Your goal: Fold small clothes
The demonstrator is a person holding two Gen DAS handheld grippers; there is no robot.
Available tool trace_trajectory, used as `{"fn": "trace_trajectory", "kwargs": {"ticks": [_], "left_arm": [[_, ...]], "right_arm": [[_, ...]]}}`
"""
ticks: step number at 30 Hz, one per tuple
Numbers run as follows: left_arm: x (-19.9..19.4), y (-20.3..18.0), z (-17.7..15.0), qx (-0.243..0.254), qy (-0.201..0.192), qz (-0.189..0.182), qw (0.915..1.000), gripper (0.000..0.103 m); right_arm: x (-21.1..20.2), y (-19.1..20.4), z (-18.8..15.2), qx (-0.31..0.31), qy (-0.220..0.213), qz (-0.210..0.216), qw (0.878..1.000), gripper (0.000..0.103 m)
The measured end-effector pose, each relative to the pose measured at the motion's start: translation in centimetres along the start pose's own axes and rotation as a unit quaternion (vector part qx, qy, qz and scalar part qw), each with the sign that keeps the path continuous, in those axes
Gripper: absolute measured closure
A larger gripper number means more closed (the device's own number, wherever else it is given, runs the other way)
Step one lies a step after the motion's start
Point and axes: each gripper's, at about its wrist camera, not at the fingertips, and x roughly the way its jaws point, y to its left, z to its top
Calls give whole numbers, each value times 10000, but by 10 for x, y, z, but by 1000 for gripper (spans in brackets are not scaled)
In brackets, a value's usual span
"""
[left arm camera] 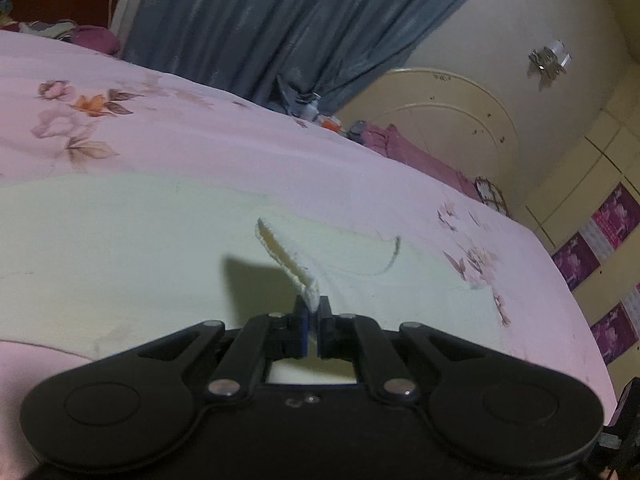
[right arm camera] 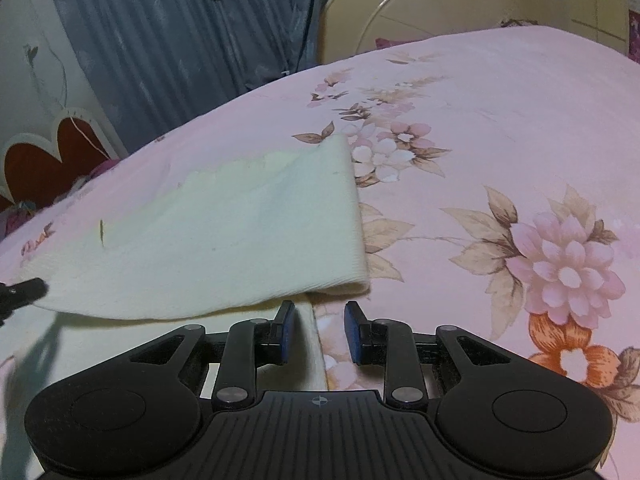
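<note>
1. The left gripper is clamped on a raised edge of the pale cream ribbed cloth garment, which spreads ahead of its fingers.
2. The garment lies on the pink floral bedsheet, its folded flap ahead and left of the right gripper.
3. The right gripper's jaws stand apart, gripping nothing.

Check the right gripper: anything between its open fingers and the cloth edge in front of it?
Nothing visible. The right gripper is open just short of the pale yellow cloth, whose folded edge lies right ahead on the floral bedsheet. The left gripper is shut on another part of the cloth, off to the side.
</note>
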Motion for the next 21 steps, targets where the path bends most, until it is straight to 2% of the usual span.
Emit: {"fn": "trace_trajectory", "kwargs": {"ticks": [4,8,21], "left_arm": [[-8,16,4,-117,-121,79,9998,100],[-11,33,4,-167,-67,193,9997,100],[-19,55,0,-315,-216,417,9984,100]], "right_arm": [[3,3,1,-62,-18,-47,10000,76],[5,7,1,-160,-44,-112,9998,76],[6,9,0,-344,-91,-147,9993,78]]}}
